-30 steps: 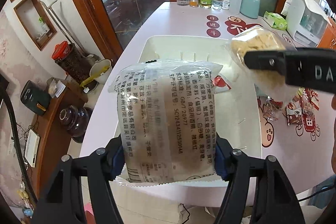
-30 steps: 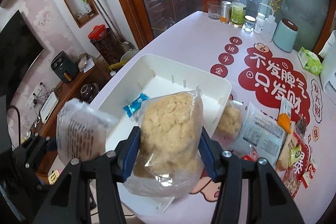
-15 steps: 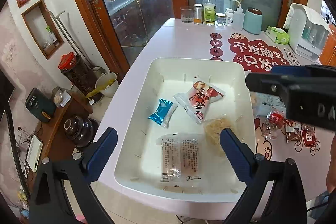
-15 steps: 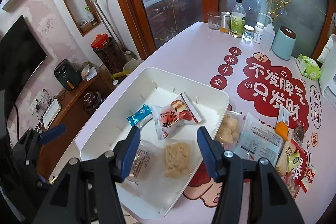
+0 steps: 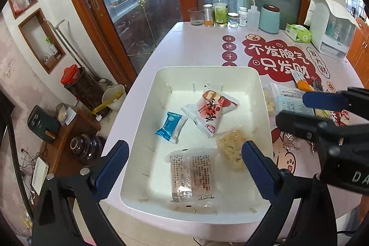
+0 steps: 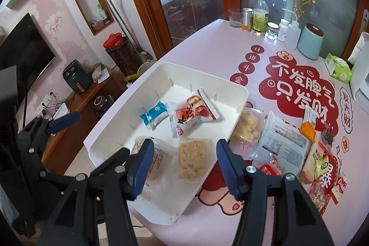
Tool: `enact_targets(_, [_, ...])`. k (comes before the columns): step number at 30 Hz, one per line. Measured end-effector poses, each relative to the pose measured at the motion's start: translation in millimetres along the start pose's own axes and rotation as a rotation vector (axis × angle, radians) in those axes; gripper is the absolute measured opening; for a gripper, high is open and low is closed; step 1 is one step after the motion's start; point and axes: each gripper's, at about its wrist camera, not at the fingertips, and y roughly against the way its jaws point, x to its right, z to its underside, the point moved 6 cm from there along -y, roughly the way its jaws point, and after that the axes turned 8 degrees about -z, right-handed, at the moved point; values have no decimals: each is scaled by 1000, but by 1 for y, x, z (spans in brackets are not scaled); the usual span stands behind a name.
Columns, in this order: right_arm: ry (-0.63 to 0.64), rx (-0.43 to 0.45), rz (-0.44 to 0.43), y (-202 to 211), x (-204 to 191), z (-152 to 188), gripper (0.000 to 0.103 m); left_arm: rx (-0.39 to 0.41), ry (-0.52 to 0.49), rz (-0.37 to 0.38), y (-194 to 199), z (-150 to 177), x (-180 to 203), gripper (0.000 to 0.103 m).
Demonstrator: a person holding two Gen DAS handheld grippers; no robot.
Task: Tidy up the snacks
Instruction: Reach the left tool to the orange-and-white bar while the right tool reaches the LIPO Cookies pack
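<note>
Now lying released in the white rectangular plastic bin (image 5: 147, 112) on the pink worktop (image 6: 221, 43): clear printed packet (image 5: 191, 173) and crumbly beige cake pack (image 6: 192, 159), both empty claws, left (image 5: 184, 160) and right (image 6: 183, 161), gaping wide, freeing them for loose snacks (image 6: 286, 144) beside.

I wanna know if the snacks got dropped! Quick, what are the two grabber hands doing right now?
Left gripper: open, holding nothing, above the white bin.
Right gripper: open, holding nothing, above the bin too.
</note>
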Motion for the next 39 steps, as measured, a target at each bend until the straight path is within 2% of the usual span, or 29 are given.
enact_targets(7, [-29, -24, 19, 0, 17, 21, 57, -36, -42, 34, -8, 5, 22, 98])
enact_targets(12, [-81, -58, 55, 1, 45, 47, 57, -69, -125, 73, -16, 12, 56, 98])
enact_targets(20, [-257, -59, 114, 22, 113, 84, 57, -31, -229, 115, -12, -5, 107, 98])
enact_targets(26, [-375, -38, 193, 48, 168, 114, 57, 5, -307, 170, -5, -33, 161, 98])
enact_targets(31, [-472, -15, 264, 72, 221, 134, 57, 48, -351, 221, 2, -72, 212, 98])
enact_targets(39, [-525, 44, 359, 107, 296, 129, 57, 56, -349, 250, -18, -143, 289, 98])
